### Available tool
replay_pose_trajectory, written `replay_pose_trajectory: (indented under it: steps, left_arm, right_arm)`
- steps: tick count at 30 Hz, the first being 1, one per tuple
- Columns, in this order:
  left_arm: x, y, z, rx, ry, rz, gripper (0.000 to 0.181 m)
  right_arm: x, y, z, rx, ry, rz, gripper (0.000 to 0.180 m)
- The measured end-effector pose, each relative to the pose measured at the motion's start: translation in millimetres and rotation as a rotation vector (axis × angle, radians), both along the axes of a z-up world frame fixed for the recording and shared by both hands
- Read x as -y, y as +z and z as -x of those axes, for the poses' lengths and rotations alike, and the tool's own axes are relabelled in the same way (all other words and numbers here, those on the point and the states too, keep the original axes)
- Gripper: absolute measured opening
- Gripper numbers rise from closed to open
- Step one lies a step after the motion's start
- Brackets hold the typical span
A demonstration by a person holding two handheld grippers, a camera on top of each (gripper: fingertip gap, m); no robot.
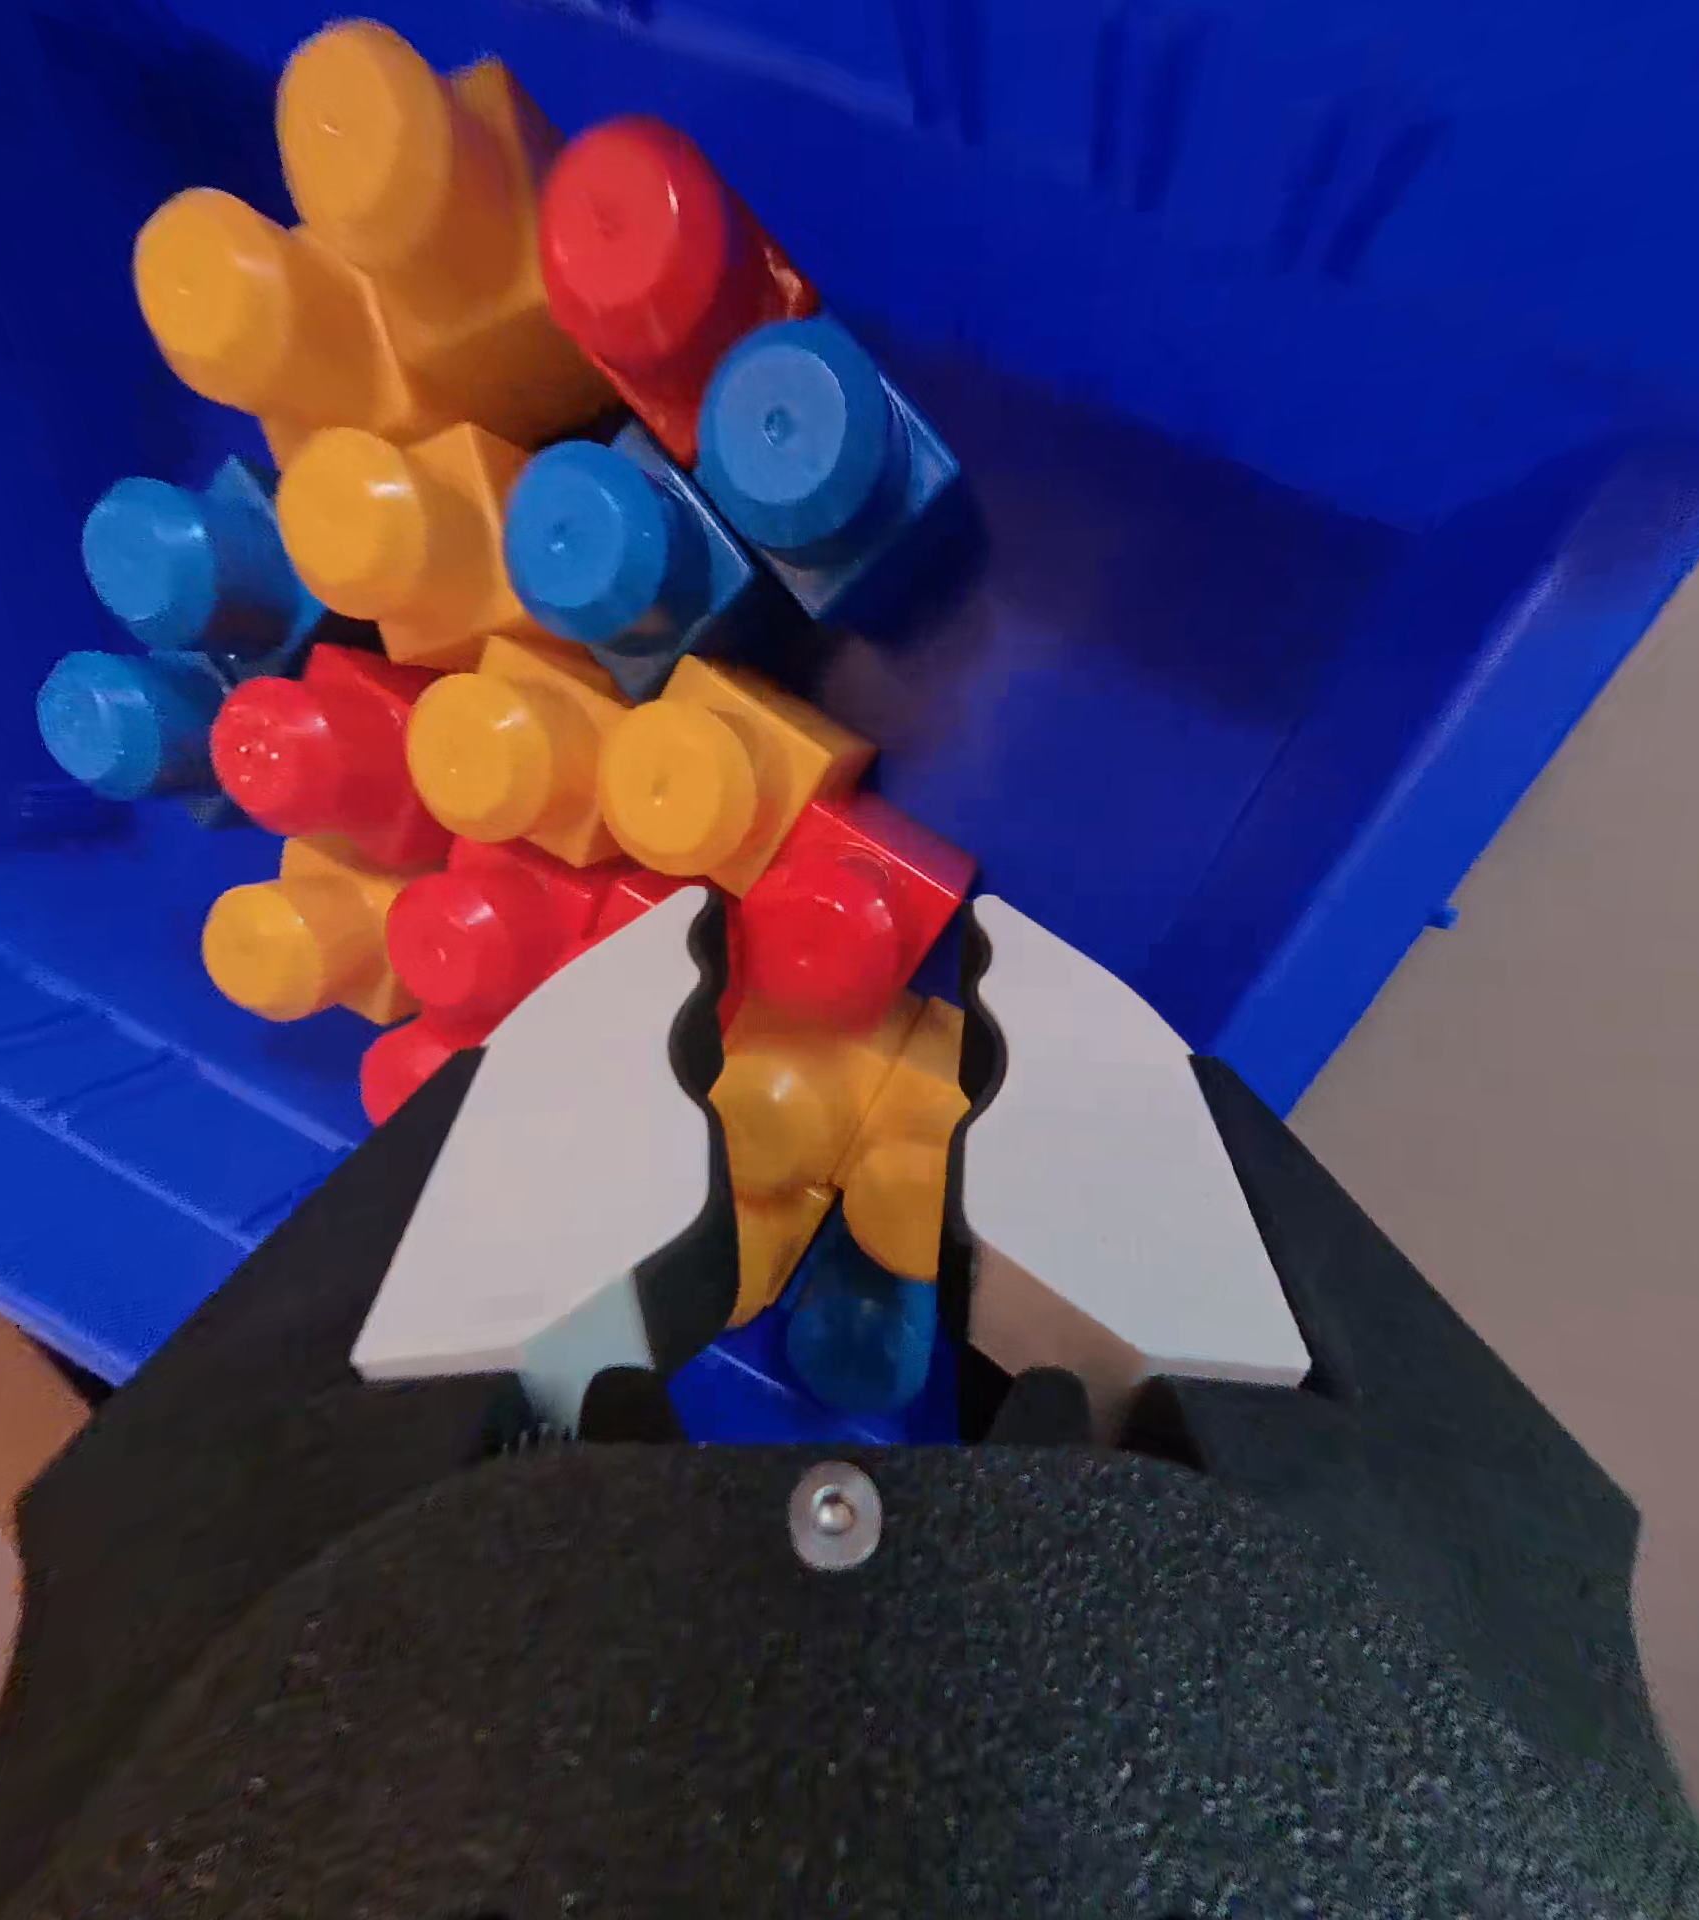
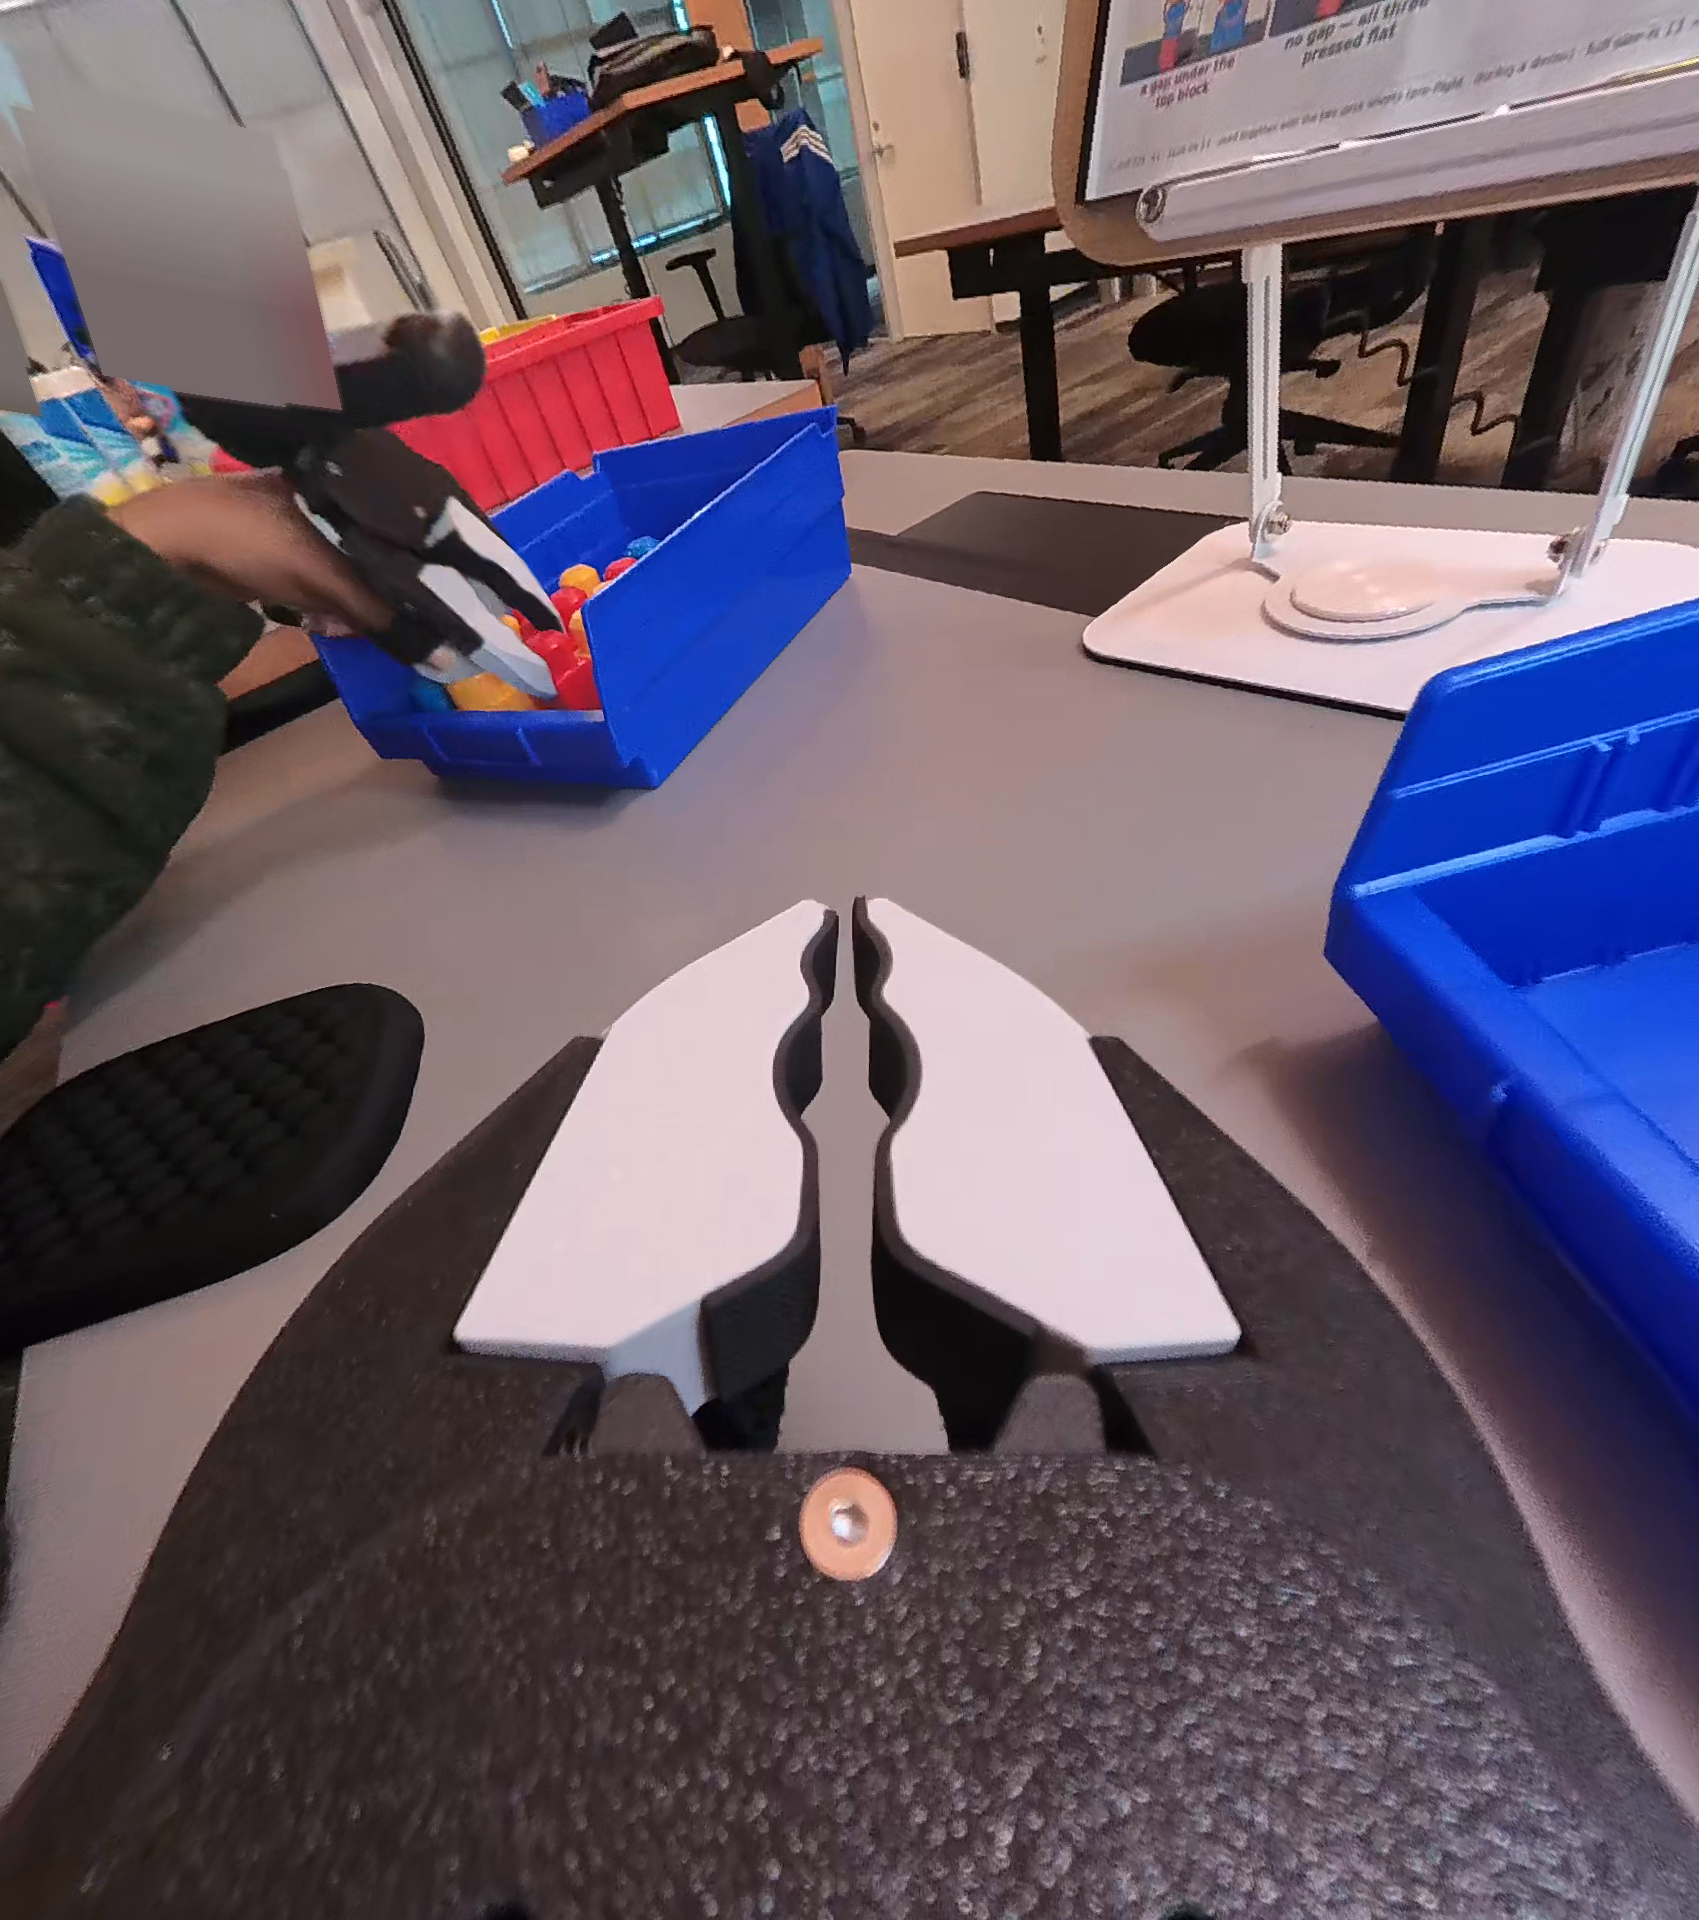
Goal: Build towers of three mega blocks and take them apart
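Red and yellow plastic mega blocks point(image 1: 616, 748) fill our blue plastic bin point(image 1: 1447, 727); our left gripper point(image 1: 840, 935), spread, straddles a red block point(image 1: 845, 935), while our right gripper point(image 2: 846, 914), nearly pressed together, waits well apart.

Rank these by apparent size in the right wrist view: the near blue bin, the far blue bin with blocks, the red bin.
1. near blue bin, though nearness inflates it
2. far blue bin
3. red bin, farthest and partly hidden
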State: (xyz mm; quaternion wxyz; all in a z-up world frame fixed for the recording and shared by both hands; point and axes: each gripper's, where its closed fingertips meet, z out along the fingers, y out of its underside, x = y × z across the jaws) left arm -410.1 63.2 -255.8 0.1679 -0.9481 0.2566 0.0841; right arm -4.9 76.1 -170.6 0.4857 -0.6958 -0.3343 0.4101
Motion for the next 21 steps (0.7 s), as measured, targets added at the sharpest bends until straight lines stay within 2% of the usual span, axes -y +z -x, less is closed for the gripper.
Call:
replay_pose_trajectory:
  steps: [4, 8, 11, 14, 17, 21]
  left_arm:
    - [-9, 10, 5, -0.112, -0.032, -0.047, 0.034]
    - [-10, 49, -17, -0.093, -0.068, -0.212, 0.033]
    - [1, 84, -80, 0.082, -0.217, -0.326, 0.033]
    - [25, 104, -162, 0.281, -0.435, -0.347, 0.034]
    - [49, 95, -227, 0.369, -0.602, -0.281, 0.033]
    - [73, 78, -288, 0.436, -0.744, -0.203, 0.033]
  right_arm:
    - [3, -1, 1, 0.005, 0.014, -0.004, 0.003]
    - [11, 2, 9, 0.001, 0.062, -0.037, 0.006]
    - [27, 6, 29, 0.051, 0.142, -0.134, 0.013]
    - [47, 5, 57, 0.191, 0.231, -0.269, 0.035]
    - [67, 1, 86, 0.309, 0.312, -0.373, 0.049]
    - [84, -17, 115, 0.423, 0.387, -0.420, 0.057]
